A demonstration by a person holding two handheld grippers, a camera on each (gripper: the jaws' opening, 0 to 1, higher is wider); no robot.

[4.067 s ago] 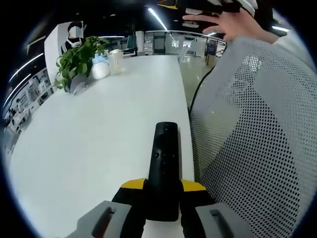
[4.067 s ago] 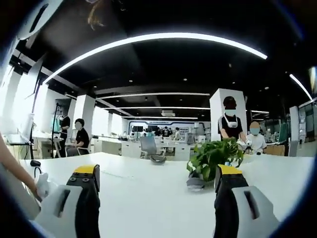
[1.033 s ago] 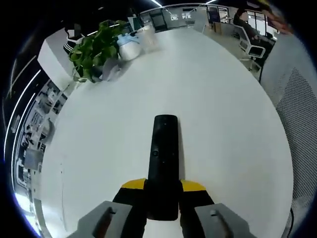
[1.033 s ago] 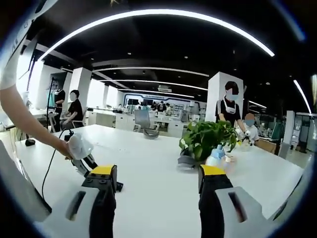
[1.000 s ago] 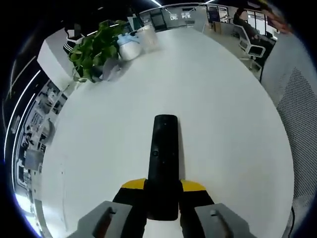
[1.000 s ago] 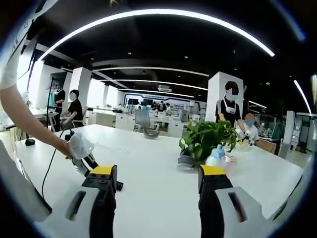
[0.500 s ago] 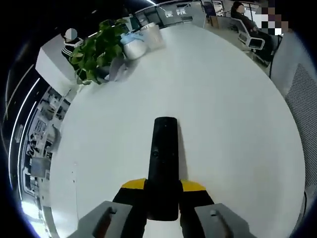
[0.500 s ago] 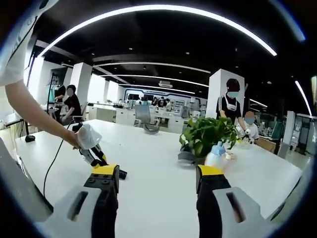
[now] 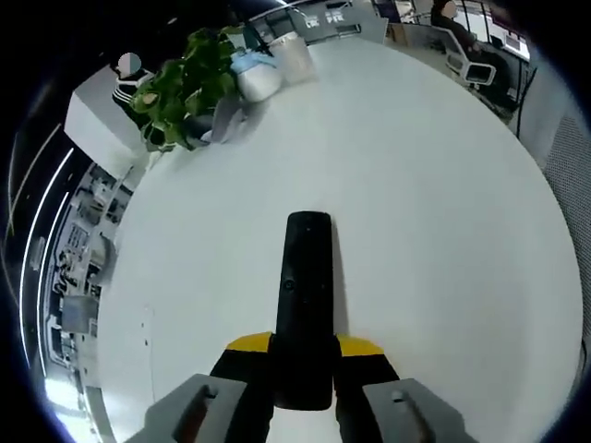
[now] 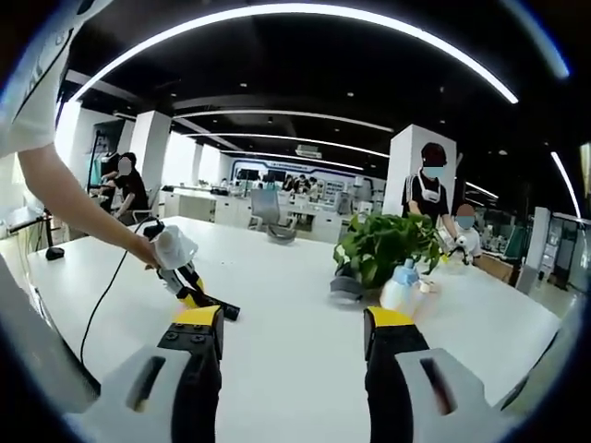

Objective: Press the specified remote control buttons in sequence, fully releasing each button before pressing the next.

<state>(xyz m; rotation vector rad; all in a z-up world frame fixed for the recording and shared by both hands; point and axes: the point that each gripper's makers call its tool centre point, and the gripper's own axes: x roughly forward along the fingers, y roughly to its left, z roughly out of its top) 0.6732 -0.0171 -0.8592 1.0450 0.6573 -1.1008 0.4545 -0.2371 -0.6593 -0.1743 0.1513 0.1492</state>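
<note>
Left gripper view has the left gripper (image 9: pixel 304 355) clamped on the near end of a black remote control (image 9: pixel 306 295), which sticks straight out ahead over the white counter (image 9: pixel 434 231), buttons facing up. Far across the counter there's a leafy potted plant (image 9: pixel 189 88) with a white bottle (image 9: pixel 257 81) just beside it. Right gripper view: the right gripper (image 10: pixel 291 323) has its jaws spread apart, holding nothing, hovering above the counter. Off to the left you can see the person's hand (image 10: pixel 148 251) carrying the left gripper with the remote control poking out toward the middle. Plant and bottle sit further back on the right, a few people standing behind.
</note>
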